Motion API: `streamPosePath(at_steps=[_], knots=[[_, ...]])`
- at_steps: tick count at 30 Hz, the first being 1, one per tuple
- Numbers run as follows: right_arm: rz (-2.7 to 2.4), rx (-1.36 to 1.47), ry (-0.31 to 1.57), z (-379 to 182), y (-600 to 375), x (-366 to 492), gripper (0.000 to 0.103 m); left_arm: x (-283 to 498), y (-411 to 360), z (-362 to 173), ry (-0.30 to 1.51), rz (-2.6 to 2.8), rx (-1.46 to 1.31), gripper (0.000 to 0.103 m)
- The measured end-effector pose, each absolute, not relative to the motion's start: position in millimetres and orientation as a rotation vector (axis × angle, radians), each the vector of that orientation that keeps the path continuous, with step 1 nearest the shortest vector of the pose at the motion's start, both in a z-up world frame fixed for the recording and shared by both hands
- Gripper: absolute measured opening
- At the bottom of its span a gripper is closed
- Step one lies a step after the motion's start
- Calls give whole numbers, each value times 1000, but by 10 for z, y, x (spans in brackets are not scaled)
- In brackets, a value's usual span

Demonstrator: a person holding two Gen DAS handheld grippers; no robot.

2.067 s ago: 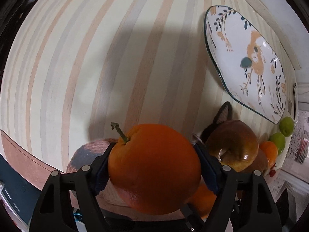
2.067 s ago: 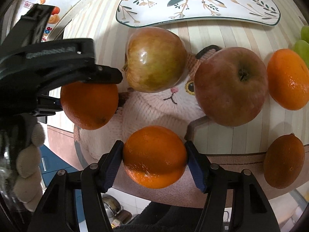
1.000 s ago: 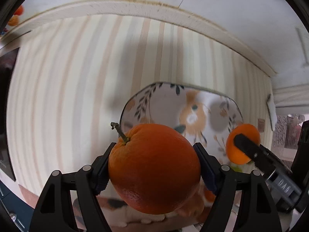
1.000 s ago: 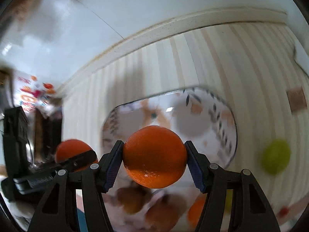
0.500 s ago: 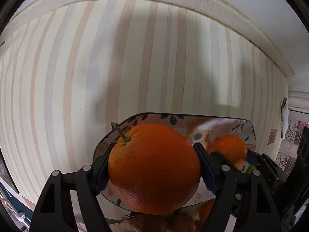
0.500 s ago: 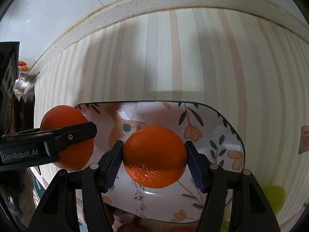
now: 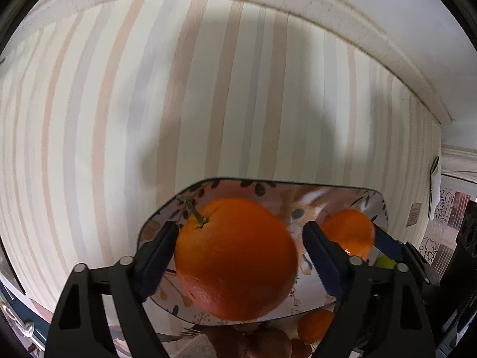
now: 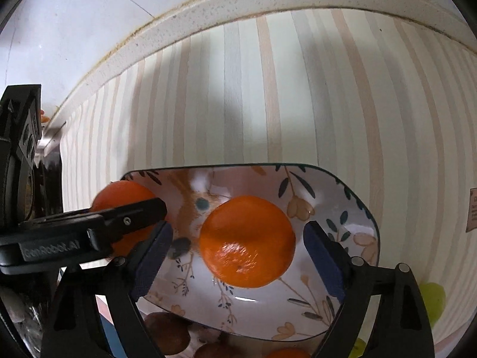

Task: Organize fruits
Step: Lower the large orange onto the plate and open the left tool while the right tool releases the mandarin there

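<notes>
Both grippers point down and forward over a floral plate (image 7: 369, 200) that sits on a striped tablecloth (image 7: 119, 104), close side by side. The left gripper (image 7: 238, 253) is spread a little wider than its stemmed orange (image 7: 235, 259): the left pad (image 7: 158, 253) stands just clear of the peel, and the right pad (image 7: 322, 259) also shows a narrow gap, so the jaws no longer press the fruit, which sits over the near left part of the plate. Whether it rests on the plate surface cannot be told from this angle. The right gripper (image 8: 238, 256) is open wider, with clear plate visible on both sides between its blue pads (image 8: 325, 262) and the smaller orange (image 8: 247, 241); that orange lies in the middle of the plate, apart from both pads. In the left wrist view the same smaller orange appears to the right, between the other gripper's fingers. At the near edge, below the plate rim, brown apples (image 8: 167, 331) and another orange (image 7: 316, 325) are partly in view, and green fruits (image 8: 432, 301) lie on the cloth to the near right of the plate.
</notes>
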State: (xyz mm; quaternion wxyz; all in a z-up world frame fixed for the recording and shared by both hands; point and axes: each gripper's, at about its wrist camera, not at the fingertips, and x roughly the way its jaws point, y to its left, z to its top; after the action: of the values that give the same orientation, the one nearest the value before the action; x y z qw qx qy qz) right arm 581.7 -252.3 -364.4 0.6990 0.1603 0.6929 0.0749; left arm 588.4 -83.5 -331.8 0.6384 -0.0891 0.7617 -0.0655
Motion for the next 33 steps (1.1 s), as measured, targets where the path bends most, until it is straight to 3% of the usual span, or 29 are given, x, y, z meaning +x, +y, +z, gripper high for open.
streamPosePath(at_steps=[19,33], knots=[[80,225,1496,-2871,-2543,5112,93,5154,-475,-2483,1548,-84,-27,86],[18,213,1276,-1982,-2412,4217,93,4384,-438,-1720,1327,-143,15,86]])
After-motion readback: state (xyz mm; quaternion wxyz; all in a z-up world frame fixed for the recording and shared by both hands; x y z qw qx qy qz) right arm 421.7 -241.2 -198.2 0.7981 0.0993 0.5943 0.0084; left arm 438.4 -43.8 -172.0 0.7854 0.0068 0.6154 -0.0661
